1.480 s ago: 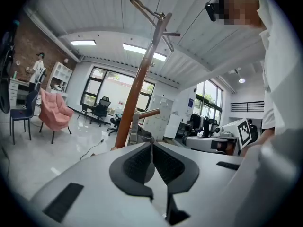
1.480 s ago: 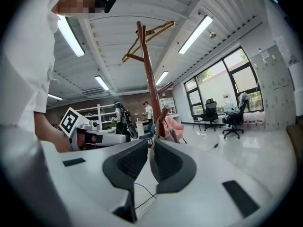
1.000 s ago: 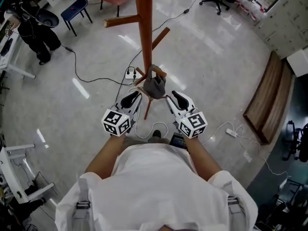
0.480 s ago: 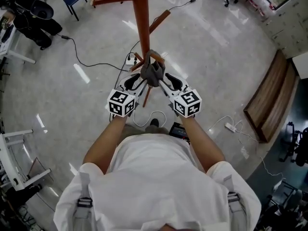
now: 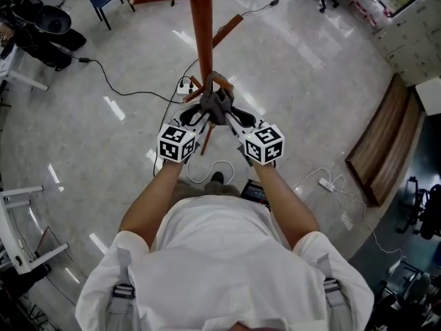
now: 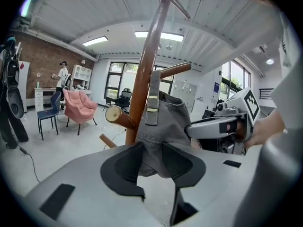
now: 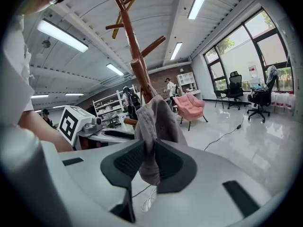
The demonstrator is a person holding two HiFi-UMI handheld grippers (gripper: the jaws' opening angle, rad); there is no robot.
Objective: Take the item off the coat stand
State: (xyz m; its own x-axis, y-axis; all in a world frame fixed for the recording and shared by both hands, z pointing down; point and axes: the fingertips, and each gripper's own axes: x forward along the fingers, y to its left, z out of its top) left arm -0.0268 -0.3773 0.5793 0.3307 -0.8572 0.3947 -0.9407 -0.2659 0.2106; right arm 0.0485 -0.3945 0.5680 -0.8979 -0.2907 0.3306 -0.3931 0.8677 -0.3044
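Well up on the round, reddish-brown wooden coat stand [image 5: 201, 33], a grey cloth item [image 5: 217, 103] hangs from one of the slanted pegs, just far of both tools. It is soft, woven and creased, with a stitched seam and a flat strap carrying a small brass-coloured clasp. The left gripper [image 5: 198, 118] comes at it from the left with its dark, textured pads standing wide. They are closing, and the lower fold of cloth sags between them and brushes both. The right gripper [image 5: 231, 118] comes from the right, its jaws also closing. Its ribbed pads stand narrow and pinch a thin hanging edge of the same cloth. A blunt peg [image 6: 118, 116] with a pale sawn end juts left of the cloth, above glossy, pale stone-look floor [image 5: 310, 81].
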